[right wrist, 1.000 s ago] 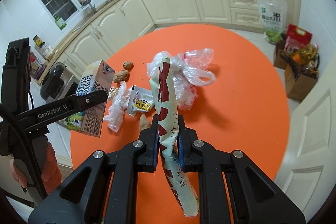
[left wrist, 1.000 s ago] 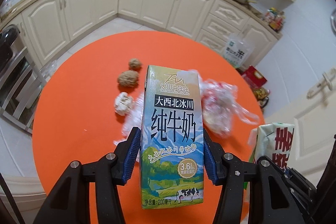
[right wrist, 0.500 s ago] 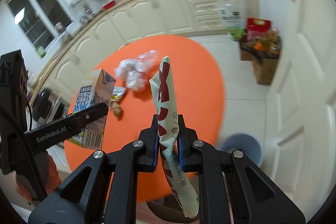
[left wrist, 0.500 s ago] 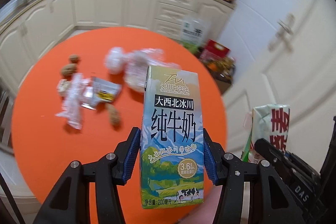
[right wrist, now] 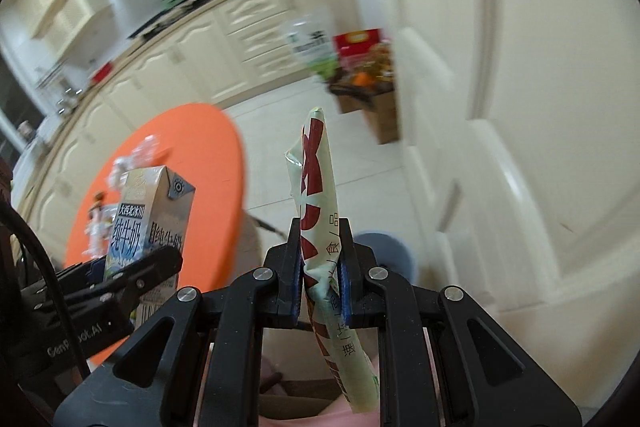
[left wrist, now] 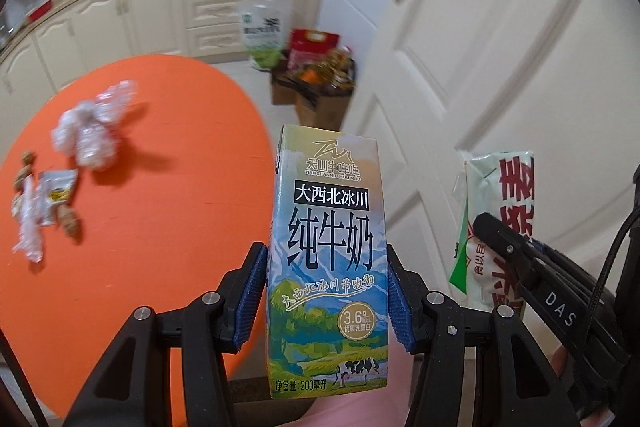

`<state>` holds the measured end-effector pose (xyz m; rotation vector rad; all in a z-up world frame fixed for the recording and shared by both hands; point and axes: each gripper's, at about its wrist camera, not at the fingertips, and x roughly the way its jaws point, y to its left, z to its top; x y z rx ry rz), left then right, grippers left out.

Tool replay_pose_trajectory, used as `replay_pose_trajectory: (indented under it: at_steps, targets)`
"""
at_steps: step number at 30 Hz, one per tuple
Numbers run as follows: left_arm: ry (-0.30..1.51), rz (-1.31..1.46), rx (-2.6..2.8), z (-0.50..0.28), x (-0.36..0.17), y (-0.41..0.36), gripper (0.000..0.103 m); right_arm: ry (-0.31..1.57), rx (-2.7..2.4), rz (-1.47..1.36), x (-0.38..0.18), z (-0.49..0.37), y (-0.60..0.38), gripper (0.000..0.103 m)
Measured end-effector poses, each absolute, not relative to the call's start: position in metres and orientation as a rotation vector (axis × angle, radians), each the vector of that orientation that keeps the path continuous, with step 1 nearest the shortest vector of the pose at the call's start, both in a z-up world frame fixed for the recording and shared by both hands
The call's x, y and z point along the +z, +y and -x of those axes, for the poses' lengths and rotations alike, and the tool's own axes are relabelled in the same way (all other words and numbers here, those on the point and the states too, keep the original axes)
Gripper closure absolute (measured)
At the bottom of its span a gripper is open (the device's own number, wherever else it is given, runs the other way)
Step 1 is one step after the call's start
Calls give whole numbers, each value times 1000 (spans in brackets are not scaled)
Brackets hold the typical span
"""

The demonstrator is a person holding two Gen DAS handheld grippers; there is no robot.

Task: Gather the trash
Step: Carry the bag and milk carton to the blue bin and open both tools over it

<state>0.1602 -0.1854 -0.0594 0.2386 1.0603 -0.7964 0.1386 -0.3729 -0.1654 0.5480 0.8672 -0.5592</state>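
In the left wrist view, my left gripper [left wrist: 326, 291] squeezes the milk carton [left wrist: 328, 255] at center; the orange table [left wrist: 160, 227] sits left.

In the right wrist view, my right gripper [right wrist: 320, 279] pinches the flat snack wrapper [right wrist: 320, 227]. I think I'm carrying trash. Next, drop both into the blue bin [right wrist: 390, 251], lower center.

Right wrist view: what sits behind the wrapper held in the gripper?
Behind the wrapper a blue-grey bin shows beside the right gripper, standing on pale floor tiles near a white door. The gripper covers the bin's lower part, and its inside cannot be seen.
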Motion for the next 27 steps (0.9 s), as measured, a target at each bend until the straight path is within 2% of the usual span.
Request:
replay_pose_trajectory:
  at_steps: [22, 27]
  targets:
    - [1232, -433, -836, -217, -125, -337, 51, 934, -651, -654, -213, -125, -434, 89]
    - [1224, -434, -839, -221, -128, -359, 42, 958, -644, -672, -225, -132, -443, 89]
